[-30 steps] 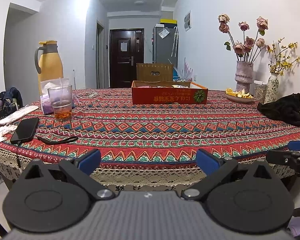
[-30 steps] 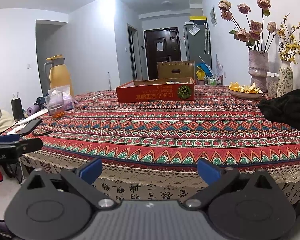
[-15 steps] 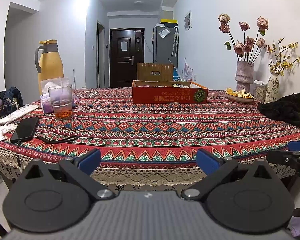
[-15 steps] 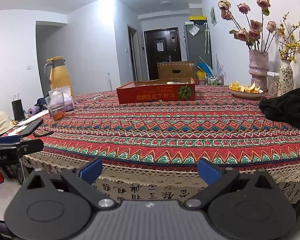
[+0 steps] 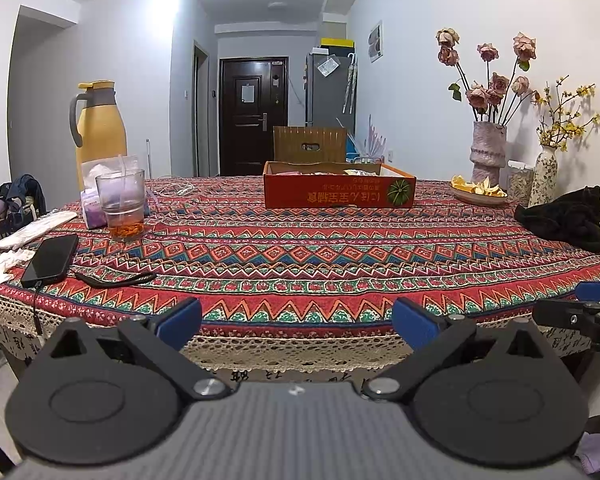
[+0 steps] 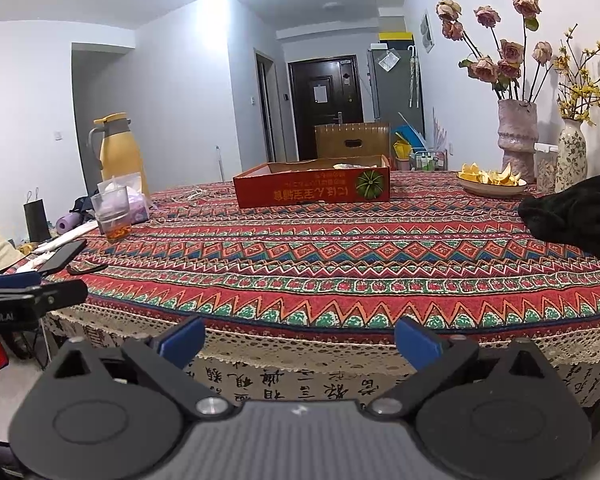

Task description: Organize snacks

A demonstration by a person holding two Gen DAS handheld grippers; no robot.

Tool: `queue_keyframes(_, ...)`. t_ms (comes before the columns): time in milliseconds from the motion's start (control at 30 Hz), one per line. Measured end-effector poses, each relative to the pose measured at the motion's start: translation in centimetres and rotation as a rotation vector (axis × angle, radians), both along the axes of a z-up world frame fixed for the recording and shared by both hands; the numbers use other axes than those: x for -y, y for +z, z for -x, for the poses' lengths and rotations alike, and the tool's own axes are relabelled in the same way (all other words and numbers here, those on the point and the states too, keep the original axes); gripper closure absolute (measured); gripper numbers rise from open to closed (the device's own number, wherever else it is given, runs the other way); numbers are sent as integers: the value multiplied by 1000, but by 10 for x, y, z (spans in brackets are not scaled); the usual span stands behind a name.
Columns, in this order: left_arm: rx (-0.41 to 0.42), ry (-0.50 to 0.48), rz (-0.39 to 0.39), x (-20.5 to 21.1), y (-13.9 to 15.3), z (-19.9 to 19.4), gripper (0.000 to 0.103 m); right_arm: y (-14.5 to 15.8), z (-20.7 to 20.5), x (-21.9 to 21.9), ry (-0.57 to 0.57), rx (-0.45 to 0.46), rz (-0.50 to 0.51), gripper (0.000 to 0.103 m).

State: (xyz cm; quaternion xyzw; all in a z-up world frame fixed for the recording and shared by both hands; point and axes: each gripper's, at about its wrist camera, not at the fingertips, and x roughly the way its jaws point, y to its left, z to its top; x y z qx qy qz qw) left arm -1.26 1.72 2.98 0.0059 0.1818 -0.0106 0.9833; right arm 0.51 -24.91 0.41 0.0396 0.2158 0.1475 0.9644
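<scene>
Held left gripper (image 5: 296, 320) and right gripper (image 6: 298, 338) spread wide, empty, near table edge; snack box (image 5: 339, 191) lay far across table (image 5: 300, 256).

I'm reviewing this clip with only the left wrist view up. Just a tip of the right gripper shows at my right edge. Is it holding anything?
Observer: No. The right wrist view shows the right gripper with its jaws wide apart and nothing between them, short of the table.
Operator: What's on the floor at the far left? I only see a purple roll.
Observer: A black paper bag with handles stands upright just left of that purple roll.
Operator: Any marking on my own gripper?
Observer: Yes. Seen from the side, the left gripper carries white lettering that ends in "Robot.AI".
</scene>
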Motion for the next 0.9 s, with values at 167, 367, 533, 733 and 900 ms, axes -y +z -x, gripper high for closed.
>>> queue_keyframes(167, -1, -2, 0, 0, 0, 0, 0, 0, 0, 0, 3, -1, 1, 2)
queue_keyframes(367, 0, -2, -1, 0, 0, 0, 0, -1, 0, 0, 4, -4, 0, 2)
queue_keyframes(533, 0, -2, -1, 0, 0, 0, 0, -1, 0, 0, 5, -5, 1, 2)
queue_keyframes(733, -2, -4, 2, 0, -1, 0, 0, -1, 1, 0, 6, -4, 2, 2)
queue_keyframes(900, 20, -47, -9, 4, -1, 6, 0, -1, 0, -1, 8, -7, 2, 2)
